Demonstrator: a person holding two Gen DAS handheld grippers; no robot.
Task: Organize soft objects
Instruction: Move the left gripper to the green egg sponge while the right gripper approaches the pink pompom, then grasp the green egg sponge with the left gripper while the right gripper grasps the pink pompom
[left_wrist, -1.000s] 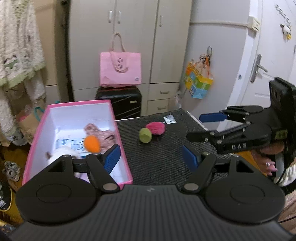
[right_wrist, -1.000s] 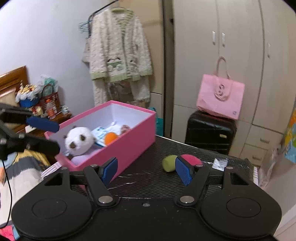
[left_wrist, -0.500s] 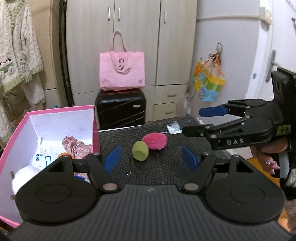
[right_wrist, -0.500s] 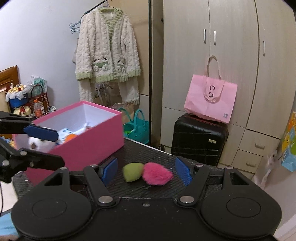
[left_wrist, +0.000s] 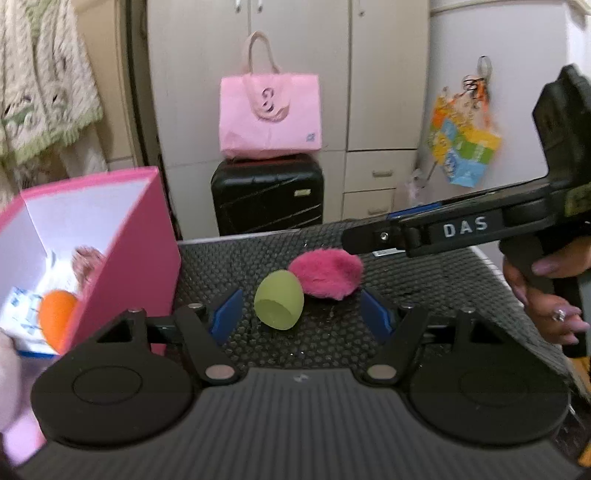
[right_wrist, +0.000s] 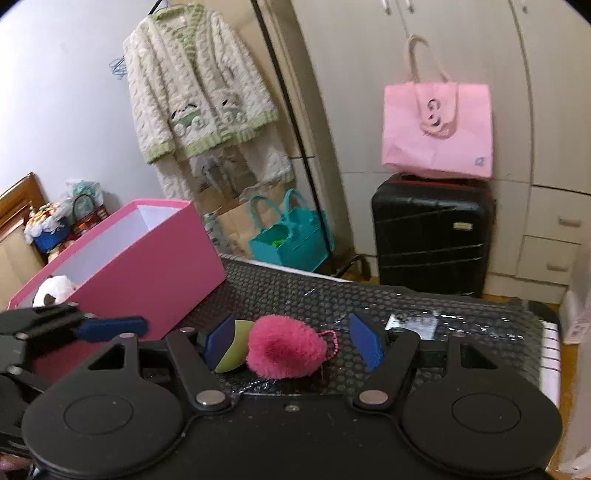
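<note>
A green egg-shaped sponge and a fuzzy pink pom-pom lie touching on the black mat. My left gripper is open, its blue pads either side of the sponge. My right gripper is open around the pom-pom, with the sponge partly behind its left pad. The pink box at the left holds an orange sponge and other soft items; a panda plush shows in it from the right wrist view.
The black bubble mat covers the table. A small clear packet lies at its far right. A black suitcase with a pink tote bag stands behind the table. A teal bag sits on the floor.
Both grippers have moved forward and down toward the sponge and pom-pom, which now sit between the open pads. The pink box has shifted to the left of both views.
</note>
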